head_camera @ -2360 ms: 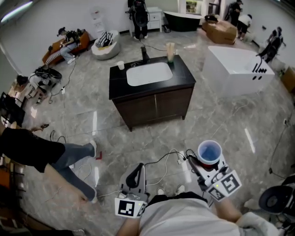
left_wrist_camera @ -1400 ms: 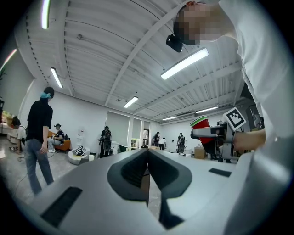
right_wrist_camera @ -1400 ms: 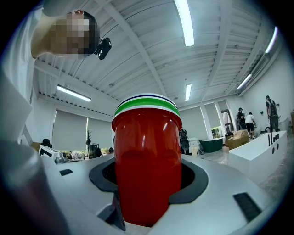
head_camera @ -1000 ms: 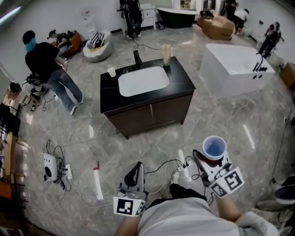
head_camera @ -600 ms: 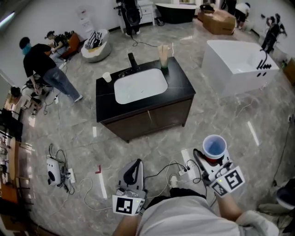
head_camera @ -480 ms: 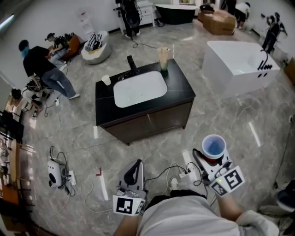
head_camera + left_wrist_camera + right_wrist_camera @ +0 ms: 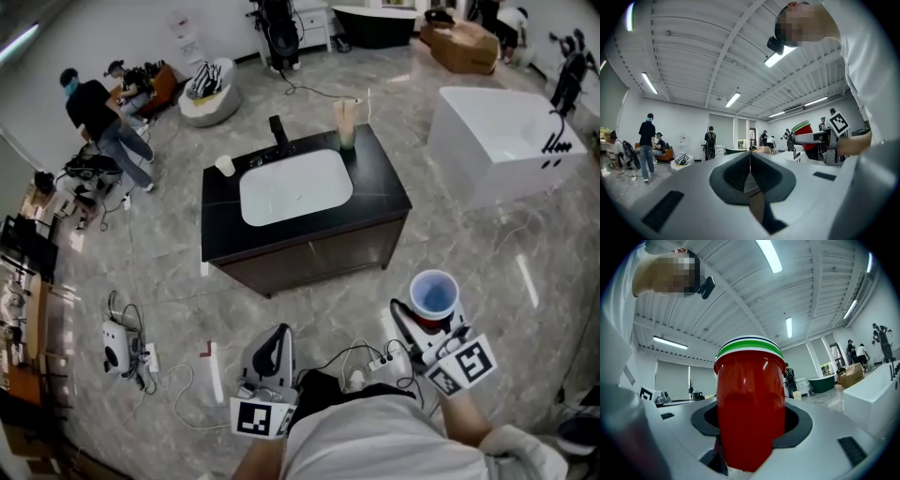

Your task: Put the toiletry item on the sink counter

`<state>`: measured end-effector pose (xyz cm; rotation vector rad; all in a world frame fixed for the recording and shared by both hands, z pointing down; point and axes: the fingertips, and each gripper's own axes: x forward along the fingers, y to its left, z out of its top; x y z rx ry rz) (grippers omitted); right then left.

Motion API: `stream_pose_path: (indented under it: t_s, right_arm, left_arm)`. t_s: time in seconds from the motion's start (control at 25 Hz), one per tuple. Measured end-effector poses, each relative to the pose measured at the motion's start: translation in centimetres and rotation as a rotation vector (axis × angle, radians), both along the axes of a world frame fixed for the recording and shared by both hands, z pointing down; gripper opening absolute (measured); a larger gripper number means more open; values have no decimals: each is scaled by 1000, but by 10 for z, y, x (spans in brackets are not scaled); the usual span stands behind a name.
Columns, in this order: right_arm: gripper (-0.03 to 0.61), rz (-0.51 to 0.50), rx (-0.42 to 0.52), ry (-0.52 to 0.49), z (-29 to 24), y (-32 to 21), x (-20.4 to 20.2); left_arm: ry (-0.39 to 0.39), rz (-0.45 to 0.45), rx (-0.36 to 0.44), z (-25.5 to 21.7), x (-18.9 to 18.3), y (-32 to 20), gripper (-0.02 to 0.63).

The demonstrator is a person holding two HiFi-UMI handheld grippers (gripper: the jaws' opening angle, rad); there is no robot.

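Right gripper (image 7: 422, 321) is clamped on a red cup (image 7: 432, 294) with green and white rim bands, held upright with its blue interior facing up. Left gripper (image 7: 273, 352) is closed, with nothing between its jaws. Both hover over the marble floor (image 7: 169, 272), well apart from the black tabletop (image 7: 380, 183) and its white sink (image 7: 295, 186). The cup is not yet on the tabletop.
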<state>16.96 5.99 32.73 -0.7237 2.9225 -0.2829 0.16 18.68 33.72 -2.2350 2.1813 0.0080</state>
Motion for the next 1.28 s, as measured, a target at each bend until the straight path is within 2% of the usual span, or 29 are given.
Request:
stream_pose_path:
  t_s: [0.16,0.32,0.72,0.84,1.04,1.28]
  right_arm:
    - [270,-22,-2,20,4,-6,-11]
    - [270,-12,18,27,-3,-18,-18]
    - [270,117,34,58,5,-74,-32]
    - [270,161,32,64,1,-93,-47]
    - [270,175,36,82,0,-119,-82]
    - [270,172,63,98,9,-153,-107]
  left_arm:
    - [7,-24,19,-3,-11,-3,6]
    - [18,-8,18,2,-18,-17,6]
    - [73,154,15,26,-36,-110,6]
    - [56,202,33,16,-52,-137,6]
    - [58,235,22,12,-83,-172,6]
    - [65,249,-1,22,-92,-192,6]
